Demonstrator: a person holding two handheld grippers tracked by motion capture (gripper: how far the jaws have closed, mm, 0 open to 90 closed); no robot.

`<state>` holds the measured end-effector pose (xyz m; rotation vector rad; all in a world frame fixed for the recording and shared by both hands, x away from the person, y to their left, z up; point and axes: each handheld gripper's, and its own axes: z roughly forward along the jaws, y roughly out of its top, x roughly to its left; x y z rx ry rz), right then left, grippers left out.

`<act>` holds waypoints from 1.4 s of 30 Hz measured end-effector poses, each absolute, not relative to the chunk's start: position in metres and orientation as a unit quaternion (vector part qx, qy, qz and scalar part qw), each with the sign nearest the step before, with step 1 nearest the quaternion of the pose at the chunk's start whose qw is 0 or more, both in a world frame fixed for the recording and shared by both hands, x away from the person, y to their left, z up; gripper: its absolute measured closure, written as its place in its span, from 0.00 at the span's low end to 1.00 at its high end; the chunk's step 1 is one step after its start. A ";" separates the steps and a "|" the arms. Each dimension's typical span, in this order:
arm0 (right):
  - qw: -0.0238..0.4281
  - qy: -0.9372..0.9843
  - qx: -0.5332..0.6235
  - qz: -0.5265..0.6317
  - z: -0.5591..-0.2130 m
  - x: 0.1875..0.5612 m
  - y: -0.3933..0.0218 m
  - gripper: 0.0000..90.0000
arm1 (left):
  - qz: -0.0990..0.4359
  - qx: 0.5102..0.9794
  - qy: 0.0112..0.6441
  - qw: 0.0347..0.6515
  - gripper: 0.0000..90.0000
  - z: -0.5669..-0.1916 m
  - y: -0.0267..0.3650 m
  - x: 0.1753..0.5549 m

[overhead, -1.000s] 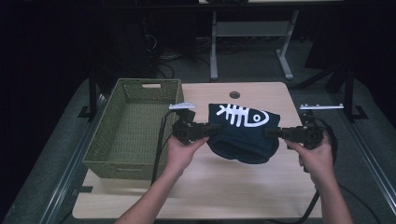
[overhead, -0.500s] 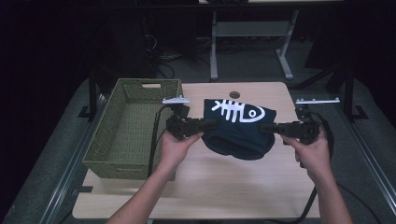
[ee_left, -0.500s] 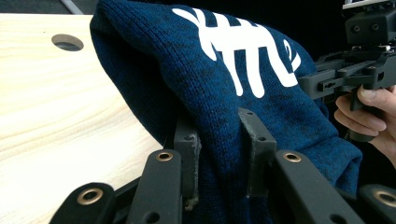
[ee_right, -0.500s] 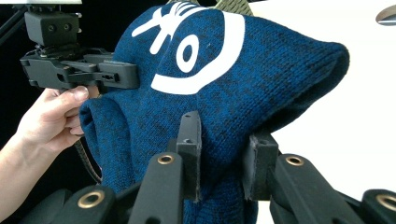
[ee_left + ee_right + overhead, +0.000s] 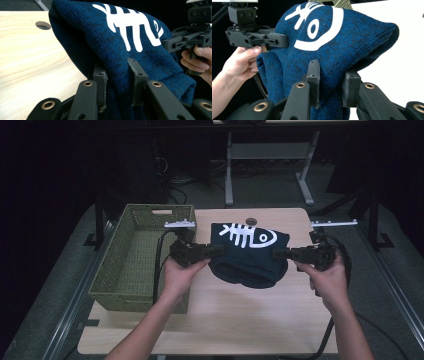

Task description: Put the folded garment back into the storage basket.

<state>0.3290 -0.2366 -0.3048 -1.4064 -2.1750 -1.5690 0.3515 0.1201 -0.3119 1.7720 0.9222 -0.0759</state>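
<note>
A: Holding the folded dark blue knitted sweater with the white fish-skeleton print [image 5: 248,252] by both side edges, you keep it stretched between the tongs, its lower part sagging toward the pale wooden tabletop [image 5: 235,315].

B: And the woven olive-green basket [image 5: 142,254]?

A: It stands at the far left, beside your left tongs [image 5: 216,251], which are clamped tight on the sweater's left edge so the fold can't slip. Your right tongs [image 5: 281,253] pinch the opposite edge just as firmly.

B: Why grip both sides?

A: Likely to carry it flat toward the basket without it unfolding.
</note>
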 end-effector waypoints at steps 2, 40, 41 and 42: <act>0.056 -0.718 -0.461 -0.517 -0.304 0.330 -0.235 0.80 | -0.031 0.746 0.388 0.541 0.80 -0.311 0.122 0.352; 0.083 -0.742 -0.420 -0.516 -0.293 0.353 -0.149 0.80 | -0.012 0.718 0.429 0.548 0.80 -0.307 0.210 0.347; 0.081 -0.743 -0.417 -0.517 -0.294 0.354 -0.147 0.80 | -0.012 0.715 0.432 0.550 0.80 -0.307 0.212 0.346; 0.086 -0.744 -0.419 -0.514 -0.293 0.354 -0.146 0.80 | -0.012 0.713 0.433 0.551 0.80 -0.307 0.214 0.346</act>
